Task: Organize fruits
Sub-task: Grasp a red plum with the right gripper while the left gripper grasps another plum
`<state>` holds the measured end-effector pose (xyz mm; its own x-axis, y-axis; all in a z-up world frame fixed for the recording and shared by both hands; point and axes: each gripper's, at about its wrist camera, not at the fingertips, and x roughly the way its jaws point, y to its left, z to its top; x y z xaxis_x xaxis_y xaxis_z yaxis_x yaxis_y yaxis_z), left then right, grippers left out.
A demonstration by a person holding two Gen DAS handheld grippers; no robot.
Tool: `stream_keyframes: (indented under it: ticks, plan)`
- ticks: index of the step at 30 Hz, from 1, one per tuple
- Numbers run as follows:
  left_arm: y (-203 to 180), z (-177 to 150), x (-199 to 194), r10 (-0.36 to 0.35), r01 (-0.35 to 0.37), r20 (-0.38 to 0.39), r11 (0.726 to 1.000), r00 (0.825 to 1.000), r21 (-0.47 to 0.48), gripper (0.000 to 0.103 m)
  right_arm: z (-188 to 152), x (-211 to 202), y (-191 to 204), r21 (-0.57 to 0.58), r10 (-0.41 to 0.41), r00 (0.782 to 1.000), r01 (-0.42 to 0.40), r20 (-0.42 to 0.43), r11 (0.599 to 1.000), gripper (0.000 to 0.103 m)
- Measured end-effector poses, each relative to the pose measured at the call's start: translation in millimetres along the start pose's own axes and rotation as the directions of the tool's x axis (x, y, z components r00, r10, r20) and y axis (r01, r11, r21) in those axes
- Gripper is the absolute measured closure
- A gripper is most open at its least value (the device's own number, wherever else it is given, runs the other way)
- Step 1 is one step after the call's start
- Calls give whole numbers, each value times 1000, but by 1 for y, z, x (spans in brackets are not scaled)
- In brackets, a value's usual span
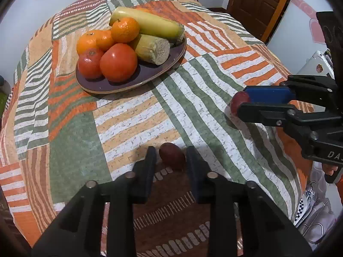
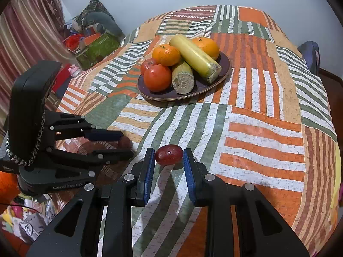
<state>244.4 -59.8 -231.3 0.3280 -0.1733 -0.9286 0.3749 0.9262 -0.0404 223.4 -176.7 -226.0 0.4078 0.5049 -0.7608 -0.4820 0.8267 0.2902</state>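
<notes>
The left wrist camera is looking forward and down along its own left gripper (image 1: pixel 171 156) from close above the striped tablecloth (image 1: pixel 133 115), facing the plate (image 1: pixel 148 75) of fruit further back and catching the right gripper (image 1: pixel 240 103) coming in from the right edge. The right wrist camera is sitting just behind the right gripper (image 2: pixel 169 157), likewise low over the tablecloth (image 2: pixel 246 115) and facing the same plate (image 2: pixel 225 64), with the left gripper (image 2: pixel 126 142) showing at its left side. Both views are sharing the plate, the cloth between, and each other's gripper.
</notes>
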Motion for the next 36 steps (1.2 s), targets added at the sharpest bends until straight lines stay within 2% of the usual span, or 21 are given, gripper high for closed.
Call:
stream_keyframes:
  ticks: [3,11,23,36]
  plan:
    - [2,1,0,-14,14,1,1000,1000,-14,79,0,-1,-1,1,-1,1000,1,1,1000,78]
    - [11,2,-12,4,-3,37,999,999,-34,79,4,-1,-2,-4,-7,1000,7,6,1000,78]
    - [58,25,-32,35,-19,120,991,992,-136,79,32,8,8,-48,-13,999,14,34,999,78]
    - [93,48,-19,29,-3,146,984,989,-178,79,64,41,11,-55,-9,1000,11,25,998,78]
